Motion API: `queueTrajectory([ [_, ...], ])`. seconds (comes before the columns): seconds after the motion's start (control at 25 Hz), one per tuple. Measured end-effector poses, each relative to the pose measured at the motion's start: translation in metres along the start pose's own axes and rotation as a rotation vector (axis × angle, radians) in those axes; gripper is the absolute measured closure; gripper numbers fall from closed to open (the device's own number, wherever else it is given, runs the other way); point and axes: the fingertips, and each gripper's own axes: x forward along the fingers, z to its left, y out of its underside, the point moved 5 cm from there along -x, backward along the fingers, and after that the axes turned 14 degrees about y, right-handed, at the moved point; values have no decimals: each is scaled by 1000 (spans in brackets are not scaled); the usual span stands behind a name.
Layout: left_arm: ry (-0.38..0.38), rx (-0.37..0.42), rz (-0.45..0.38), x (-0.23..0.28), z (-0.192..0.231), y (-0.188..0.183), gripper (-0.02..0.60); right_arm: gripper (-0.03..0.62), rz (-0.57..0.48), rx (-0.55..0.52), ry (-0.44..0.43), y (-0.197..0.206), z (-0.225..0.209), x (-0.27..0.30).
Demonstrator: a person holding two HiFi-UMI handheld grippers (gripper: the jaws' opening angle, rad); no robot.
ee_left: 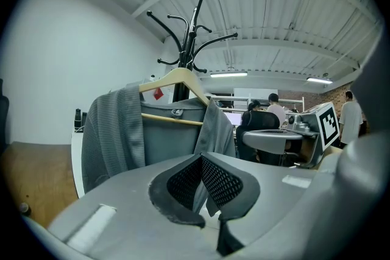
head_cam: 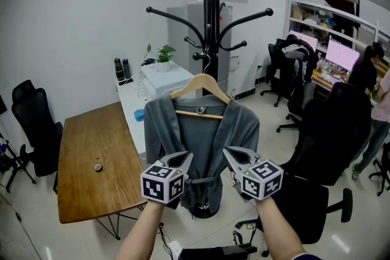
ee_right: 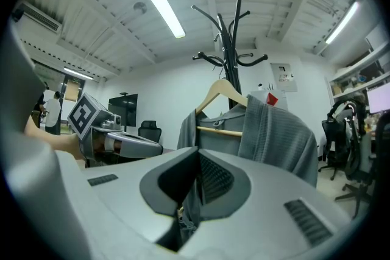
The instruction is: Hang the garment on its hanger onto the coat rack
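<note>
Holding grey garment on hanger — left gripper and right gripper each clamped on fabric between fingers; hook, above fingertips, seemingly near coat rack — lift evenly.

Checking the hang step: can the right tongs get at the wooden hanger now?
Probably not yet: the right tongs are shut on the grey robe low down, and the hanger sits well above; they must release first.
</note>
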Motion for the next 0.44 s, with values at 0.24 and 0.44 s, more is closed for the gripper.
queueTrajectory([
  [0.24, 1, -2, -1, 0, 0, 0, 578, 594, 2, -1, -3, 0, 1, 0],
  [0.44, 2, -4, 2, 1, 3, 1, 578, 594, 7, -4, -13, 0, 2, 3],
])
